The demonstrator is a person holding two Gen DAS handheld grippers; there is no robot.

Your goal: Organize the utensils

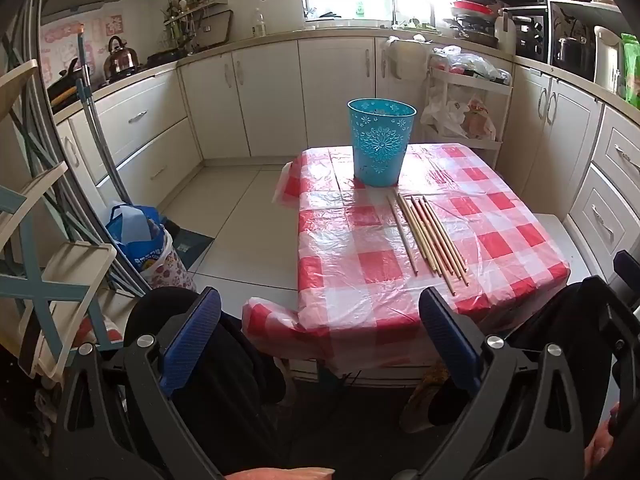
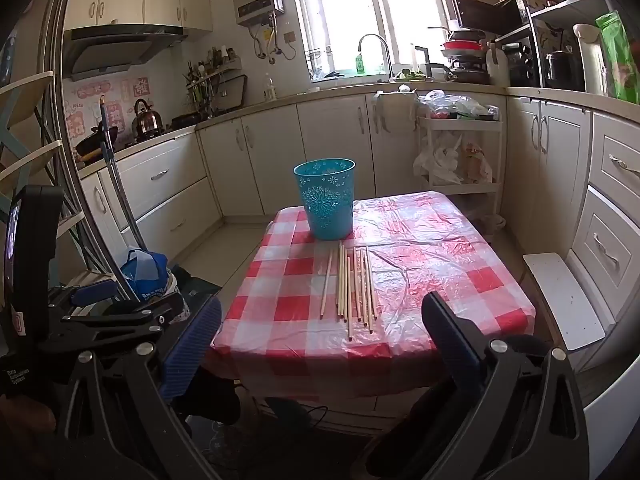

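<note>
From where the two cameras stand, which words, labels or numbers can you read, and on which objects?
"Data Acquisition System": white print on the left gripper body, right wrist view.
"Nice": pink wall stickers; their large characters are too blurred.
Green bottle label: unreadable.
Blue shopping bag print: unreadable.

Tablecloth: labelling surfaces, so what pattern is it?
The tablecloth is red-and-white checked; the right wrist view shows it best.

A kettle (image 1: 120, 57) is seen at upper left, a blue bag (image 1: 134, 234) at lower left, cabinets (image 1: 280, 96) behind.
</note>
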